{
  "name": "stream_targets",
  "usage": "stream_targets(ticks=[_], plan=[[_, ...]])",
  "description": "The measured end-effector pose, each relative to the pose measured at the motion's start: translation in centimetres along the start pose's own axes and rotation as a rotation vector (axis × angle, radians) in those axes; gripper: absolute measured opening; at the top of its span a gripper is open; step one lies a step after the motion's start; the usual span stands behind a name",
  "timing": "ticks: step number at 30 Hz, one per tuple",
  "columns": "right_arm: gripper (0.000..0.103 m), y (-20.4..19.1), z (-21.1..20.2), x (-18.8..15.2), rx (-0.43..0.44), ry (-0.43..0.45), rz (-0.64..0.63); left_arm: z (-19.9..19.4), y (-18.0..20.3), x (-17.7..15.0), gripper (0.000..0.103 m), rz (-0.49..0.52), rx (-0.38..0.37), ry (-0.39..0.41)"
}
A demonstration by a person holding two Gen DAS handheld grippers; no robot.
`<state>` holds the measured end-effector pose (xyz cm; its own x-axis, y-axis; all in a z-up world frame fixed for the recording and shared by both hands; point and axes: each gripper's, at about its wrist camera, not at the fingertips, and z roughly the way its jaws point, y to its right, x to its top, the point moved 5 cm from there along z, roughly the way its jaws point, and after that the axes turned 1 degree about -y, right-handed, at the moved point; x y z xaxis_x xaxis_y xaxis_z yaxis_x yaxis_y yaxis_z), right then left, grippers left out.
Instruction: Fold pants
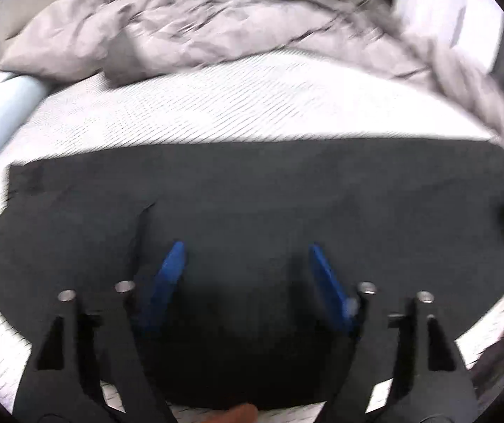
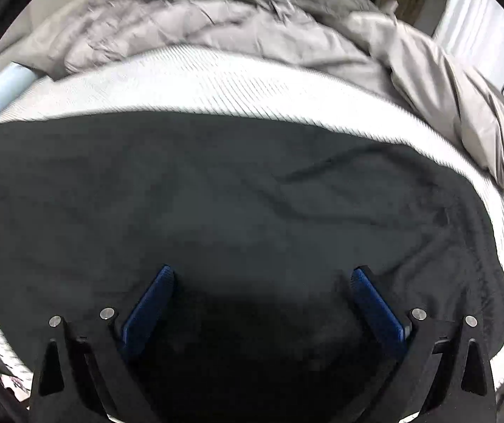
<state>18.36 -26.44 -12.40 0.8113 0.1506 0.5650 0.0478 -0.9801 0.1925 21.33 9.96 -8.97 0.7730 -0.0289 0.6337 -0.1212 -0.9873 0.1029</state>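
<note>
Pants (image 1: 252, 194) are spread on a bed (image 1: 216, 105); a crumpled quilt (image 1: 181, 28) is heaped beyond. Both grippers' jaws are parted, holding nothing.

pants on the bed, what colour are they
Dark charcoal, nearly black pants; plain, no pattern. Clearest in the right wrist view.

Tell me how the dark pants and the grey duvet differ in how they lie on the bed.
The dark pants lie spread nearly flat with a few shallow creases; the grey duvet is bunched in a rumpled heap. The pants lie at the near side of the bed, under both claws; the duvet is pushed to the far side and down the right edge. The pants are near black, the duvet pale grey. Both rest on the white striped mattress.
</note>
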Motion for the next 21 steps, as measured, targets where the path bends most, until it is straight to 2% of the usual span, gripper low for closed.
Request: stream_targets(ticks=[1, 3, 4, 5, 6, 7, 8, 9, 11, 12, 14, 17, 18, 19, 21], plan=[[0.102, -0.9, -0.2, 0.3, 0.041, 0.006, -0.003, 0.3, 0.6, 0.5, 0.062, 0.003, -0.027, -0.001], [0.102, -2.6, 0.1, 1.0, 0.103, 0.015, -0.024, 2.0, 1.7, 1.4, 0.043, 0.028, -0.034, -0.039], [0.102, -3.4, 0.5, 1.2, 0.112, 0.009, -0.04, 3.2, 2.0, 1.4, 0.037, 0.048, -0.021, -0.069], [0.102, -4.0, 1.0, 1.2, 0.1, -0.005, -0.058, 4.5, 1.8, 1.2, 0.029, 0.054, 0.001, -0.101], [0.102, -4.3, 2.0, 1.0, 0.077, -0.024, -0.078, 5.4, 1.3, 1.1, 0.026, 0.035, 0.008, -0.108], [0.102, -4.3, 2.5, 0.9, 0.049, -0.039, -0.095, 5.5, 1.0, 1.1, 0.025, 0.012, -0.007, -0.102], [0.102, -4.1, 3.1, 0.5, 0.005, -0.047, -0.115, 5.1, 0.5, 1.3, 0.02, -0.007, -0.016, -0.107], [0.102, -3.5, 3.3, 0.6, -0.004, -0.037, -0.114, 4.8, 0.1, 1.4, 0.016, -0.003, 0.005, -0.106], [0.102, -1.8, 3.1, 0.3, 0.001, -0.027, -0.062, 4.1, -1.8, 1.3, 0.016, -0.007, 0.113, -0.075], [0.102, -0.8, 2.9, 0.1, -0.002, -0.033, -0.037, 3.7, -3.1, 0.9, 0.016, -0.05, 0.123, -0.066], [0.102, 1.1, 3.0, 0.0, -0.041, -0.038, -0.003, 2.8, -4.4, 0.3, 0.016, -0.111, 0.074, -0.041], [0.102, 2.2, 2.8, -0.2, -0.048, -0.035, 0.042, 0.9, -4.6, 0.4, 0.017, -0.114, 0.014, 0.006], [0.102, 2.2, 2.9, -0.2, -0.05, -0.037, 0.041, -0.1, -5.1, 0.6, 0.017, -0.12, -0.004, 0.043], [0.102, 2.0, 2.9, -0.1, -0.06, -0.036, 0.035, -1.0, -5.8, 0.9, 0.017, -0.129, 0.0, 0.075], [0.102, 1.7, 2.8, 0.1, -0.068, -0.036, 0.024, -3.1, -8.1, 0.9, 0.017, -0.149, 0.063, 0.112]])
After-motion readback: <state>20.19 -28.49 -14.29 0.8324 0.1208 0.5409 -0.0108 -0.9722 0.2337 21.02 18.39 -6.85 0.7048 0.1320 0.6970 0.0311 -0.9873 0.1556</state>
